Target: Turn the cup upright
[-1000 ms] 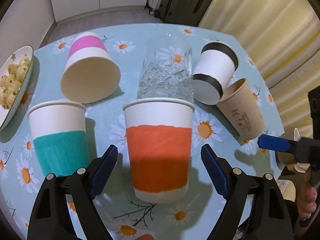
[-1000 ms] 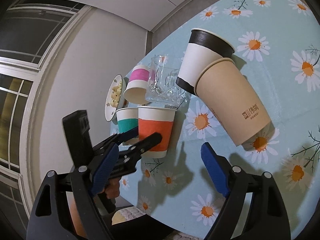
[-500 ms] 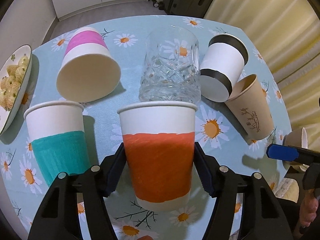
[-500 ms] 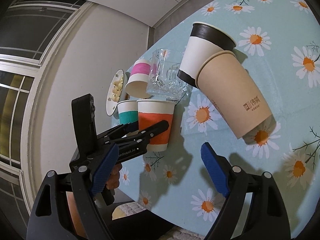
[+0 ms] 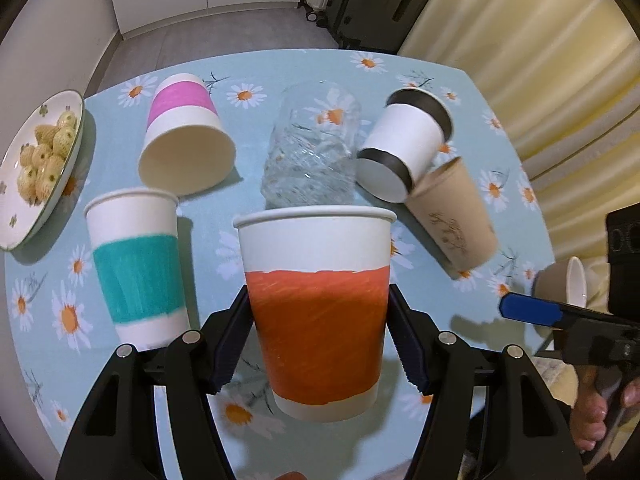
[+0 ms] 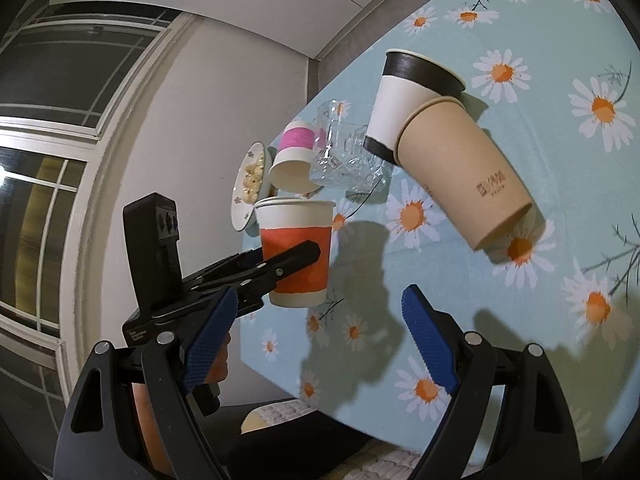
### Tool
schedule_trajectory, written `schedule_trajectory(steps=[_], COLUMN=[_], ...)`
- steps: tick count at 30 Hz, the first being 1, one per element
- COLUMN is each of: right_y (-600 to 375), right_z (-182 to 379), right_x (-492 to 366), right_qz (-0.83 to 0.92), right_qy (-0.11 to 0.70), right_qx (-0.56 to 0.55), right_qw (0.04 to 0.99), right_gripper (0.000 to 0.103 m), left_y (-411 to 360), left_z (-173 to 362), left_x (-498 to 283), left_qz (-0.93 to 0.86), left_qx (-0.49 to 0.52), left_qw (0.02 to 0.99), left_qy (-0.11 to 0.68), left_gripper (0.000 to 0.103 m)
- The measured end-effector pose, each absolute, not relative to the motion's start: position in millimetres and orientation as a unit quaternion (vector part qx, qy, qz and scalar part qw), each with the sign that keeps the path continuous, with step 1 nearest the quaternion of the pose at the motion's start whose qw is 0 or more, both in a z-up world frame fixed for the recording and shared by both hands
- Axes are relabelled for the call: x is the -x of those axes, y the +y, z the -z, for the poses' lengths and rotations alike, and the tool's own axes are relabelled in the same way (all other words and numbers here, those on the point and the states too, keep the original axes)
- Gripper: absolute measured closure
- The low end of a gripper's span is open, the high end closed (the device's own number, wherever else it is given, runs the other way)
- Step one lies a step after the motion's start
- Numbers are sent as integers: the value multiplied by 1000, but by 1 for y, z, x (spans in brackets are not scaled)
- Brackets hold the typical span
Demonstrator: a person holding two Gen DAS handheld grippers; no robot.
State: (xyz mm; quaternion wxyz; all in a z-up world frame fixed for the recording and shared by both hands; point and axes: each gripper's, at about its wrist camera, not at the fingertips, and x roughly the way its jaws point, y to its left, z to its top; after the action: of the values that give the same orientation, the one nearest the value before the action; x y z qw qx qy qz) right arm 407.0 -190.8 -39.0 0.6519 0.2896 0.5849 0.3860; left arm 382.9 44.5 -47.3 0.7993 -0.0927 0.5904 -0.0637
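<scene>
My left gripper (image 5: pixel 318 340) is shut on an upright paper cup with an orange band (image 5: pixel 318 316) and holds it a little above the table; it also shows in the right wrist view (image 6: pixel 295 254). My right gripper (image 6: pixel 316 338) is open and empty over the table's near edge, short of a brown paper cup (image 6: pixel 464 172) that lies on its side. A white cup with black bands (image 6: pixel 412 92) lies tilted against the brown cup. A pink-banded cup (image 5: pixel 182 132) lies on its side at the back left.
A teal-banded cup (image 5: pixel 138 264) stands upright left of the orange cup. A cut-glass tumbler (image 5: pixel 312 148) sits behind it. A plate of snacks (image 5: pixel 38 164) is at the table's far left. The daisy tablecloth (image 6: pixel 560 240) covers the table.
My left gripper has closed on the orange-banded cup and raised it off the table. My right gripper has stayed open and shifted only slightly.
</scene>
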Motion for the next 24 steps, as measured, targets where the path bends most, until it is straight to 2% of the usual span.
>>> schedule_trajectory(steps=[8,16,24], right_y=[-203,-207,-220], right_z=[41,54,63], right_x=[-384,-354,-336], right_qz=[-388,-387,-387], right_qy=[591,604,611], right_qx=[-299,-292,-289], right_qw=[641,632,627], right_gripper=[19,19,19], left_y=[33,19,11], left_z=[43,76,100], left_x=[-332,-286,-273], left_qz=[73,61,51], left_qx=[146,201,230], left_qw=[795,773,758], left_qy=[584,599,608], left_gripper=[40,40,39])
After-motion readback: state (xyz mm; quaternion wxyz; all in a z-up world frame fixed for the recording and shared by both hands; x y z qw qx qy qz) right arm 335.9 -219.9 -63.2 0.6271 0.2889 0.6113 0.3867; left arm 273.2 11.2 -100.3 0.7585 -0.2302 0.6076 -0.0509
